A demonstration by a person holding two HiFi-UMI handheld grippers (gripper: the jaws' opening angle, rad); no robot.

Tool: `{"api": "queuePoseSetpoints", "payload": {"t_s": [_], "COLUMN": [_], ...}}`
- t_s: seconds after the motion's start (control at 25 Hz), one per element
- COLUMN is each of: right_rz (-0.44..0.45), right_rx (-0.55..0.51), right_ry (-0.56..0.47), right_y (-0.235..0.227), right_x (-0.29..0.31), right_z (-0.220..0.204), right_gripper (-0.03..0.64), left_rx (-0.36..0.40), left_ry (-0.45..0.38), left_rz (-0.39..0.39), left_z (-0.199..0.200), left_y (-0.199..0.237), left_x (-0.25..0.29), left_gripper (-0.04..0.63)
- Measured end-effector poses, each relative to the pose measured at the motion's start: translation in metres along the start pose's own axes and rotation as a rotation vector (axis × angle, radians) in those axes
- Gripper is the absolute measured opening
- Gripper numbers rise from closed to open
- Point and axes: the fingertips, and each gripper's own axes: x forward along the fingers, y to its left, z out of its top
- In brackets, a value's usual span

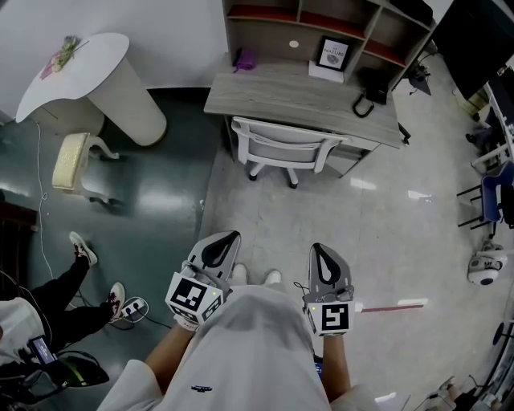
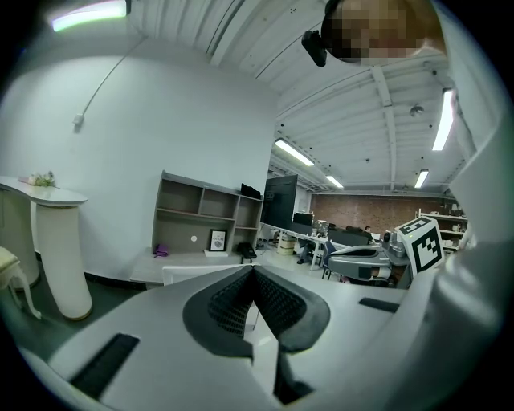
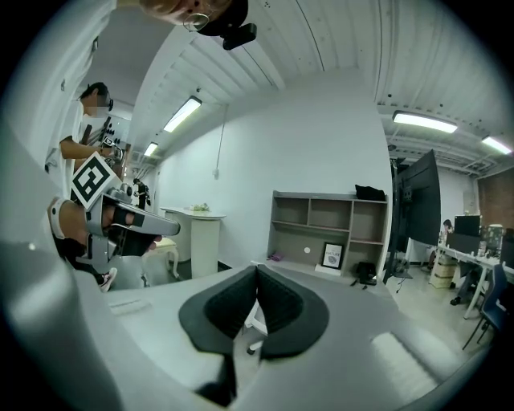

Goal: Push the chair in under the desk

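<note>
A white office chair [image 1: 285, 144] stands with its seat partly under the grey wooden desk [image 1: 273, 92], its back toward me. In the head view both grippers are held side by side near my body, well short of the chair. My left gripper [image 1: 228, 239] is shut with nothing in it, and my right gripper [image 1: 320, 250] is shut and empty too. In the left gripper view the closed pads [image 2: 233, 301] meet below the desk [image 2: 157, 263], and the chair back [image 2: 189, 274] shows as a pale bar. In the right gripper view a chair leg [image 3: 255, 319] shows under the shut jaws.
The desk carries a shelf hutch [image 1: 321, 24], a framed picture [image 1: 332, 56], a black object [image 1: 365, 100] and a purple item [image 1: 245, 58]. A white pedestal table [image 1: 88, 72] and cream stool [image 1: 72, 160] stand left. A seated person's legs [image 1: 72, 281] are lower left.
</note>
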Motion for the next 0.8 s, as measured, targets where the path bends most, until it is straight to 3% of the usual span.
{"api": "queuePoseSetpoints", "payload": {"t_s": [0.8], "right_rz": [0.042], "right_rx": [0.006], "right_ry": [-0.009], "right_y": [-0.0022], "right_x": [0.0087], "right_z": [0.0077], "right_gripper": [0.014], "left_rx": [0.003], "left_ry": [0.005], "left_rz": [-0.003], "left_z": [0.0019], "left_y": [-0.0018], "left_x": [0.0085], "left_gripper": [0.006]}}
